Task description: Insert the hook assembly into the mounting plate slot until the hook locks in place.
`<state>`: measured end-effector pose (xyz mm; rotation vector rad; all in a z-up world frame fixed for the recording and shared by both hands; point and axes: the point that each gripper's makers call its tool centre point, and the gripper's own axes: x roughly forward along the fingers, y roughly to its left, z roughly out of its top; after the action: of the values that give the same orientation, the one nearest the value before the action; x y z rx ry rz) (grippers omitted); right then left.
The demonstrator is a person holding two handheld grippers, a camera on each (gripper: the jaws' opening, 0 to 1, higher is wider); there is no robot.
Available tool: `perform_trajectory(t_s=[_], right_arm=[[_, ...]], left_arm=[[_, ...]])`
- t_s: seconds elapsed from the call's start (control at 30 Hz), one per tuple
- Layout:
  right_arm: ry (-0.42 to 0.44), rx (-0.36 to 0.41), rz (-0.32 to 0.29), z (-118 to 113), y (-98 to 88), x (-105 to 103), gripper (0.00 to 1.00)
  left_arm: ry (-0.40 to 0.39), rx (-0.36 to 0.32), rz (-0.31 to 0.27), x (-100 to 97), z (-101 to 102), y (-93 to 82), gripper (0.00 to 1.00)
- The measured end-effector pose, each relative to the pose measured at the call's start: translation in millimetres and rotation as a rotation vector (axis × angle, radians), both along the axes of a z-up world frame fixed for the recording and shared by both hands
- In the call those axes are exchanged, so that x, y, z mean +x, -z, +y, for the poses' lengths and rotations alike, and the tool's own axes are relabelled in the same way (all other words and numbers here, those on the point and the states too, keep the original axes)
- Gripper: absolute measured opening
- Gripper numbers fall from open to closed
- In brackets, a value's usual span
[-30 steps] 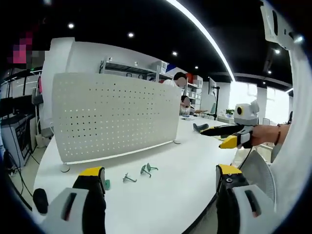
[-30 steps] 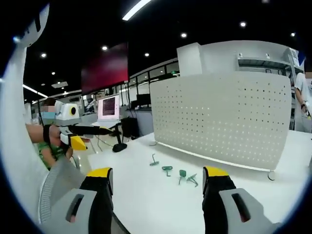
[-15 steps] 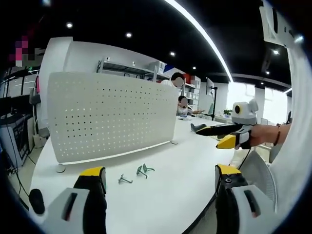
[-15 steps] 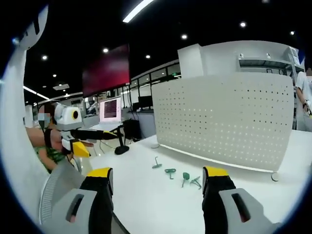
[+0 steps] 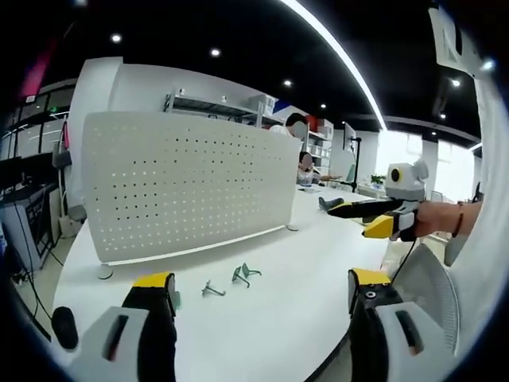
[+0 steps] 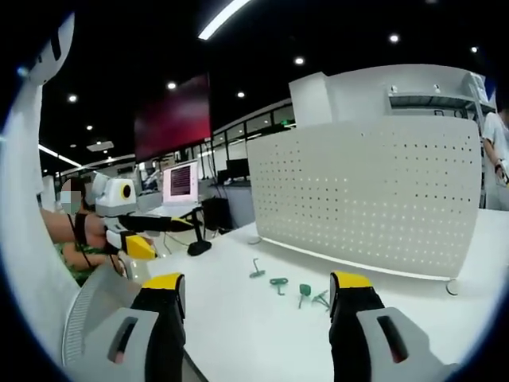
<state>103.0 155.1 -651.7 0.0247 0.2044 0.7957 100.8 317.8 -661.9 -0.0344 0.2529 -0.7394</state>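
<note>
A white perforated mounting plate (image 5: 183, 187) (image 6: 370, 195) stands upright on feet on the white table (image 5: 278, 318). In front of it lie several small hooks: green ones (image 5: 244, 274) (image 6: 277, 282) (image 6: 304, 290) and grey metal ones (image 5: 211, 289) (image 6: 256, 270) (image 6: 321, 300). My left gripper (image 5: 258, 290) stands open above the table's near edge, nothing between its yellow-tipped jaws. My right gripper (image 6: 256, 290) is open too, well short of the hooks. Each gripper also appears from the side in the other's view: the right one (image 5: 374, 211), the left one (image 6: 147, 227), both held in a hand.
A black object (image 5: 326, 204) lies on the table at the far right. A mesh office chair (image 5: 433, 286) (image 6: 91, 306) stands at the table's edge. Monitors (image 6: 181, 179), shelving (image 5: 215, 111) and seated people lie beyond the plate.
Both views have shifted slightly with the hands. The hooks and the plate have not moved on the table. Both grippers stay open.
</note>
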Motion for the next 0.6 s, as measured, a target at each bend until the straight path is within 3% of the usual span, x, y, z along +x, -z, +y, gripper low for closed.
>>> perform_trajectory(t_s=[0.6], right_arm=[[0.002, 0.022, 0.045, 6, 19.6, -10, 0.74]], left_arm=[[0.030, 0.027, 0.066, 1.7, -3, 22.4, 0.91]])
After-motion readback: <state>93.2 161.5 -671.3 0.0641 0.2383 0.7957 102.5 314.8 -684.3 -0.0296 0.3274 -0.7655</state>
